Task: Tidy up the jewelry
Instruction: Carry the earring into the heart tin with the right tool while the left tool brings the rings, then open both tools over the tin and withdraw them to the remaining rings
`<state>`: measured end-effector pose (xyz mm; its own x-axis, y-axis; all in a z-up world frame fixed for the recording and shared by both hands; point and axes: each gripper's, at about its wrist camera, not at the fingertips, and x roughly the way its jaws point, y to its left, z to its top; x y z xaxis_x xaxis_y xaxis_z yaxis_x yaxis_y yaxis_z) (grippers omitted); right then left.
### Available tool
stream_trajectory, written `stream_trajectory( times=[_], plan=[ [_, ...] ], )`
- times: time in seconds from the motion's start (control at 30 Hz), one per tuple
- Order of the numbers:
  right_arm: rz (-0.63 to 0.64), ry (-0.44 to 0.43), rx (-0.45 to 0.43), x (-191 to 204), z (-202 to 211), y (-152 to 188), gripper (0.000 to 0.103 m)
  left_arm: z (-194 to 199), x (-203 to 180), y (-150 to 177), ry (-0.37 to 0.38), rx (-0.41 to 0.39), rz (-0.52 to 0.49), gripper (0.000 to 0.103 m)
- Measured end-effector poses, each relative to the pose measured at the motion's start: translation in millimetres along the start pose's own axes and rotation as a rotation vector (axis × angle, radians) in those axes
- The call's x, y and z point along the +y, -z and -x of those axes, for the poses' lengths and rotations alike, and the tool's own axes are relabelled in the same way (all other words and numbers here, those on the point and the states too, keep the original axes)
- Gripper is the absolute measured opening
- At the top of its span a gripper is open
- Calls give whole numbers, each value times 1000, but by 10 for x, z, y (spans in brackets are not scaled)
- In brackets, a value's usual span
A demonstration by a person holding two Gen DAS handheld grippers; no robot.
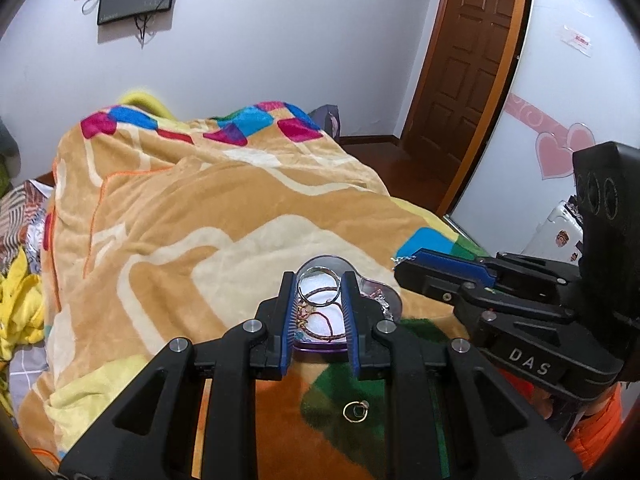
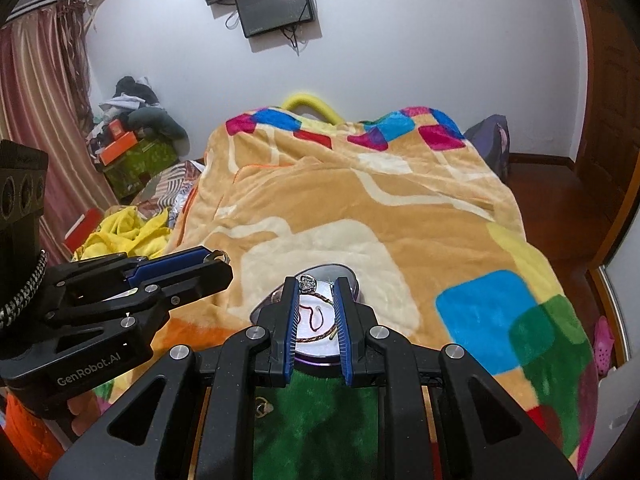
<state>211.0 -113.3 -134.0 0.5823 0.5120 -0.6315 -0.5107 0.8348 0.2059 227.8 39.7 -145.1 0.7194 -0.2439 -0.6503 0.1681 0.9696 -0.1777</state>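
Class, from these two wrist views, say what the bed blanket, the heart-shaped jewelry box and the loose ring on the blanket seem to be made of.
Blanket: plush fleece, matte, with fuzzy nap and soft folds.
Jewelry box: probably clear purple-tinted plastic, glossy, since its rim lets light through; white padded lining inside.
Loose ring: likely gold-toned metal, a thin shiny band; too small to be sure.
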Motion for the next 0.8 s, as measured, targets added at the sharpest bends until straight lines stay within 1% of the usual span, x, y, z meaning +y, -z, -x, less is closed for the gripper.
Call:
stream_trajectory(
  times=[0.23,0.43,0.53,0.63,0.8],
  plan=[
    [-5,-5,67,-68,-203,69,16,-256,27,45,17,54,3,21],
    [-10,-12,104,-93,-317,119,16,-396,56,91,33,85,14,21],
    [-4,-15,124,-106,-366,129,16,-439,64,96,40,96,14,21],
    [-4,-17,133,-125,-393,135,19,-461,62,99,45,103,12,21],
    [-17,-7,141,-168,-406,136,20,-446,40,101,41,101,5,21]
  ],
)
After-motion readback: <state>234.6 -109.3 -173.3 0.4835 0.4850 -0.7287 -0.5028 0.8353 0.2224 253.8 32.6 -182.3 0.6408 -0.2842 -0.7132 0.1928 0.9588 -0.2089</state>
